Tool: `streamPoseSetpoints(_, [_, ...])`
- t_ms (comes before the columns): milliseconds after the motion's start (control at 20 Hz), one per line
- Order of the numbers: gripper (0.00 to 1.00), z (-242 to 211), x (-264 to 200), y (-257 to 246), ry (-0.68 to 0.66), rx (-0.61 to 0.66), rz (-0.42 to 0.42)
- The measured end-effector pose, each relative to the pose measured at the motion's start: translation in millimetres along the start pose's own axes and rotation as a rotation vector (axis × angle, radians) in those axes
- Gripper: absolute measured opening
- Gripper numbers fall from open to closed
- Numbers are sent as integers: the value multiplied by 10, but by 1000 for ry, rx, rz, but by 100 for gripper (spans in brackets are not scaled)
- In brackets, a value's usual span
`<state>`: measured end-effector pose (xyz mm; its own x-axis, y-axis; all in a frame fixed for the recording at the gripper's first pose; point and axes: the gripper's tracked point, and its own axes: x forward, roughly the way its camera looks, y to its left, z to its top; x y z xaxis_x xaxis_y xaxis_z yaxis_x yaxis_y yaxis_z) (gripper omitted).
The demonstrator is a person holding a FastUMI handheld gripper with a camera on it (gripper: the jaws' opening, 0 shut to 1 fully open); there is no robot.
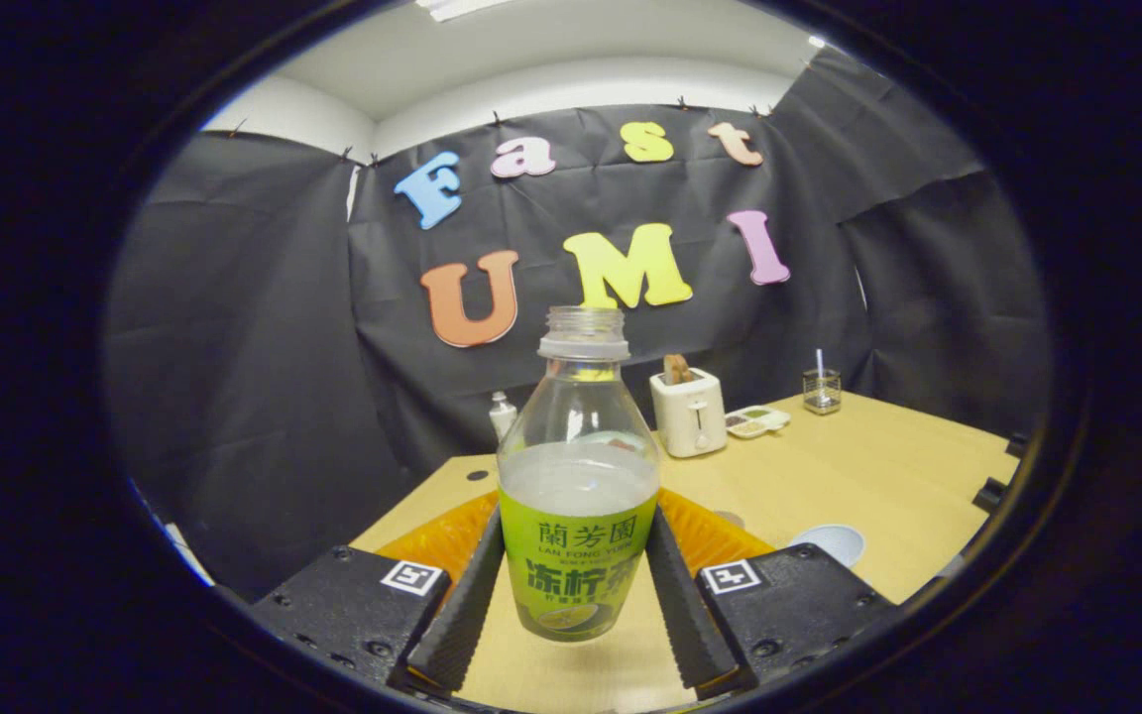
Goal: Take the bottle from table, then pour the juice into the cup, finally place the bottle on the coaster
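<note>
While its fingers press both sides of the bottle (577, 516), the hand-held gripper (576, 585) holds it upright.

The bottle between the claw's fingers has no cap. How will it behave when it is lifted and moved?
The bottle, open-topped and about half full, would likely spill if tilted or jerked. Its clear, thin-looking plastic may dent under a hard squeeze. The claw has ribbed fingers on the label, so slipping seems unlikely.

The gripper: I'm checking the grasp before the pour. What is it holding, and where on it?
The gripper holds the bottle, one finger pressed on each side of its labelled lower body; the uncapped neck is free.
</note>
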<state>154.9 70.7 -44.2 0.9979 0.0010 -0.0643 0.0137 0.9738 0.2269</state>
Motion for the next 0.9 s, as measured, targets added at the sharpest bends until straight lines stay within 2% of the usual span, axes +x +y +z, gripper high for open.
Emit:
streamPoseSetpoints(200, [80,10,31,52,2,205,69])
streamPoseSetpoints(400, [80,-47,70,-73,19,429,104])
streamPoseSetpoints(600, [79,-68,30,-80,24,668,195])
streamPoseSetpoints(800, [79,-24,13,-118,22,803,214])
streamPoseSetpoints(900, [79,24,-2,-62,18,893,249])
